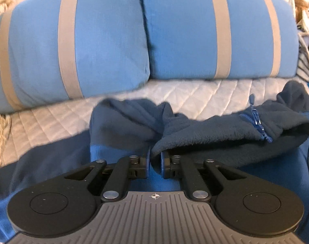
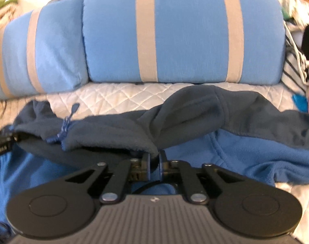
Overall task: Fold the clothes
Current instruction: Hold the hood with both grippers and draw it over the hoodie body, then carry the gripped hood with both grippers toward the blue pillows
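— Fleece jacket (image 1: 225, 130), was it? What did it look like?

— It was two-toned: dark navy on the collar and upper part, brighter blue on the body. The pile looked soft and fuzzy, and a blue zipper (image 1: 258, 126) with a cord pull ran through the bunched navy fold.

— Where did it lie?

— On the white quilted cover (image 1: 174, 93), in front of the two blue cushions (image 1: 105, 40) with grey stripes, and apart from them. It was rumpled, not flat: the navy part stood up in a ridge across the cover, with the bright blue body spread on the near side of that ridge.

— And the grippers?

— The left gripper (image 1: 155, 158) had its fingers drawn narrow on a navy fold, left of the zipper. The right gripper (image 2: 154, 158) was pinched just as narrow on the navy edge, right of the zipper; seen from the right wrist, the cloth sagged from its fingers (image 2: 148, 162) toward the zipper pull (image 2: 73, 109).

— Anything else near the jacket?

— A striped cloth (image 2: 292, 67) lay right of the cushions, past the jacket's far end.
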A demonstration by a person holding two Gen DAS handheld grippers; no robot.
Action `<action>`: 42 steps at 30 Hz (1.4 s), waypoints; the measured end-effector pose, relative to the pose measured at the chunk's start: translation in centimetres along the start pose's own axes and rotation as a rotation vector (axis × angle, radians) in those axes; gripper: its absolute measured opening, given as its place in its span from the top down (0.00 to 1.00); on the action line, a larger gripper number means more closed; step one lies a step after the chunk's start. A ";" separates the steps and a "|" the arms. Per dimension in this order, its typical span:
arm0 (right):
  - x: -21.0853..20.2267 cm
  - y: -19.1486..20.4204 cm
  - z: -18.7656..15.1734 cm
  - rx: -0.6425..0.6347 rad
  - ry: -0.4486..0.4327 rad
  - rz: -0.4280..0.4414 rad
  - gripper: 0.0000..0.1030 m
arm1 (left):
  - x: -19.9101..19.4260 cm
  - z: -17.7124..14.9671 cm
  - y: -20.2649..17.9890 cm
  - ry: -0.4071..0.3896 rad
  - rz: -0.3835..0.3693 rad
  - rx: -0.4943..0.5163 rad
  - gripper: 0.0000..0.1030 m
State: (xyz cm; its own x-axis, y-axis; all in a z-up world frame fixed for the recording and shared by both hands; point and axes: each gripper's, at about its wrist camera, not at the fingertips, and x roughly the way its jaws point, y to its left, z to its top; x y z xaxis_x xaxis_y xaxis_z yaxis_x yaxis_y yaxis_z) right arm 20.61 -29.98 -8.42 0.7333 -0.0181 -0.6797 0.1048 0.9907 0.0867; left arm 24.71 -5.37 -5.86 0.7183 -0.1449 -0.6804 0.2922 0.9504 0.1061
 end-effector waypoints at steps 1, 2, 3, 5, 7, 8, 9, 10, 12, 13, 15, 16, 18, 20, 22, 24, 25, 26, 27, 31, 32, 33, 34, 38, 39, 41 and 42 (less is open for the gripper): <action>0.4 0.2 0.0 -0.018 0.019 -0.003 0.91 | 0.3 -0.1 0.0 0.016 -0.002 -0.002 0.89; 0.7 0.4 0.0 -0.032 0.037 -0.005 0.90 | 0.5 -0.1 0.1 0.028 -0.005 -0.007 0.89; 0.9 0.5 0.0 -0.040 0.052 -0.004 0.90 | 0.7 -0.1 0.3 0.037 -0.009 -0.015 0.89; 1.0 0.7 -0.1 -0.049 0.062 -0.002 0.89 | 0.9 -0.3 0.6 0.052 -0.018 -0.035 0.89; 1.1 0.7 -0.1 -0.053 0.066 0.001 0.88 | 1.2 -0.5 0.9 0.071 -0.033 -0.058 0.89; 1.1 0.8 -0.1 -0.055 0.067 0.002 0.88 | 1.3 -0.6 0.9 0.076 -0.036 -0.060 0.88; 1.1 0.8 -0.2 -0.057 0.067 0.002 0.87 | 1.3 -0.7 0.9 0.079 -0.035 -0.058 0.88; 1.1 0.8 -0.2 -0.060 0.067 0.003 0.86 | 1.2 -0.8 0.8 0.079 -0.033 -0.054 0.88; 1.0 0.9 -0.2 -0.065 0.067 0.005 0.81 | 1.2 -0.8 0.6 0.083 -0.029 -0.043 0.88; 0.9 1.0 -0.2 -0.068 0.065 0.006 0.76 | 1.3 -0.9 0.6 0.086 -0.027 -0.040 0.88; 0.8 1.1 -0.2 -0.070 0.060 0.002 0.67 | 1.4 -1.0 0.7 0.096 -0.029 -0.042 0.87; 0.7 1.0 -0.2 -0.070 0.056 0.001 0.63 | 1.5 -1.1 0.8 0.101 -0.032 -0.047 0.87; 0.6 1.0 -0.1 -0.066 0.052 0.011 0.63 | 1.6 -1.2 0.9 0.104 -0.038 -0.060 0.87; 0.7 1.0 -0.1 -0.066 0.053 0.009 0.57 | 1.6 -1.3 1.0 0.103 -0.040 -0.066 0.87; 0.7 0.9 0.0 -0.060 0.056 0.013 0.53 | 1.6 -1.3 1.0 0.105 -0.042 -0.068 0.87; 0.9 0.6 0.1 -0.040 0.064 0.023 0.54 | 1.7 -1.4 0.9 0.106 -0.043 -0.070 0.87; 0.9 0.4 0.1 -0.028 0.067 0.029 0.54 | 1.7 -1.4 0.9 0.106 -0.044 -0.071 0.87; 1.0 0.3 0.1 -0.017 0.072 0.037 0.54 | 1.7 -1.4 0.9 0.107 -0.046 -0.071 0.87; 1.1 0.1 0.2 -0.004 0.079 0.047 0.54 | 1.7 -1.4 0.8 0.108 -0.051 -0.071 0.89; 1.4 -0.2 0.1 0.039 0.104 0.103 0.92 | 1.4 -1.3 0.4 0.102 -0.056 -0.049 0.92; 1.4 -0.1 0.2 0.044 0.098 0.105 0.92 | 1.2 -1.2 0.2 0.095 -0.055 -0.043 0.92; 1.3 0.0 0.2 0.044 0.090 0.102 0.92 | 0.9 -1.0 0.1 0.090 -0.054 -0.045 0.92; 1.1 0.2 0.3 0.038 0.080 0.090 0.93 | 0.5 -0.8 0.0 0.084 -0.051 -0.043 0.92; -0.4 1.3 1.6 -0.005 0.055 0.061 0.93 | -1.1 1.0 -0.7 0.060 -0.031 0.026 0.93; -0.9 1.5 2.4 -0.017 0.048 0.064 0.93 | -1.5 1.7 -0.6 0.049 -0.030 0.045 0.93; -1.6 1.8 4.2 -0.039 0.030 0.072 0.94 | -2.1 3.4 -0.3 0.025 -0.032 0.073 0.93; -1.7 1.8 5.3 -0.042 0.025 0.075 0.94 | -2.3 4.4 -0.1 0.012 -0.032 0.085 0.93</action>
State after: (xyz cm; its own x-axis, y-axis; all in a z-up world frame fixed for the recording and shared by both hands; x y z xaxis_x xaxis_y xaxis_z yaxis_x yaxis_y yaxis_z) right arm 23.11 -28.87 -3.24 0.7212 0.0589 -0.6902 0.0218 0.9940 0.1076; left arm 25.80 -6.34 -1.07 0.7005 -0.1712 -0.6928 0.3682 0.9183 0.1453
